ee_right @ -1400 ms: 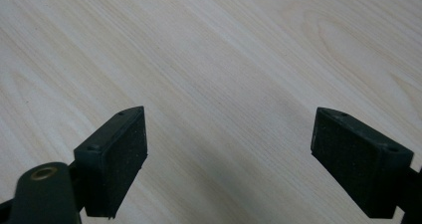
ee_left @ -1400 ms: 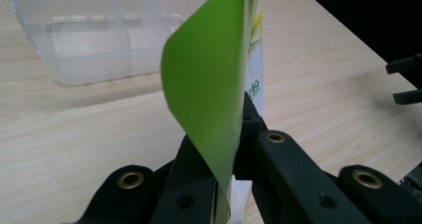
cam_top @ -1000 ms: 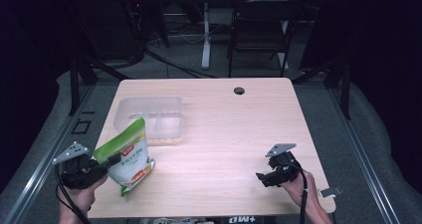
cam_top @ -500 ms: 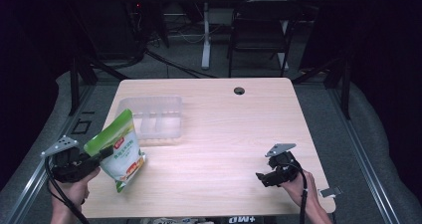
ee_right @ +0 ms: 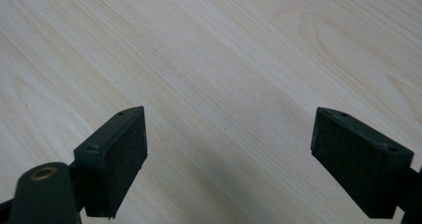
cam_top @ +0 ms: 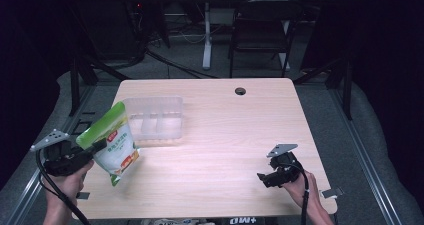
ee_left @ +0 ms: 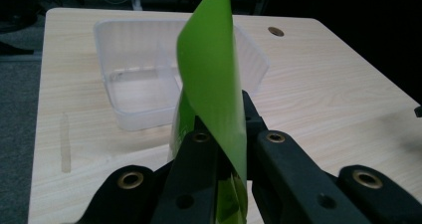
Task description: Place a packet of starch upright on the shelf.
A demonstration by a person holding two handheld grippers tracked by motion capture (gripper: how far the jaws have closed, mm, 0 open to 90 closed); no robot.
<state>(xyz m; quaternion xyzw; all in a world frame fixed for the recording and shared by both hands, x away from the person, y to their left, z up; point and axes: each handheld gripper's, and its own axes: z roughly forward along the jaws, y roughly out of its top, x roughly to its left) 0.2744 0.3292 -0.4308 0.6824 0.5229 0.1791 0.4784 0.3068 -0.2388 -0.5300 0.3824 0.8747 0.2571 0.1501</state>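
A green and white pouch (cam_top: 114, 144) hangs tilted above the table's front left corner, its green top edge pinched in my left gripper (cam_top: 100, 146). In the left gripper view the black jaws (ee_left: 224, 129) are shut on the pouch's green flap (ee_left: 211, 64), which rises between them. An empty clear plastic container (cam_top: 155, 119) stands just beyond the pouch, also seen as the clear container (ee_left: 134, 79) ahead of the jaws. My right gripper (cam_top: 267, 177) rests low at the front right, open, with bare wood between its pads (ee_right: 117, 159).
The light wooden table (cam_top: 235, 130) has a dark cable hole (cam_top: 240, 91) near its far edge. A small clear plastic strip (ee_left: 64, 143) lies on the wood left of the container. A chair (cam_top: 260, 32) and desk legs stand behind the table.
My left gripper has carried the pouch to the left and a little upward, off the table's surface. The right gripper has stayed where it was.
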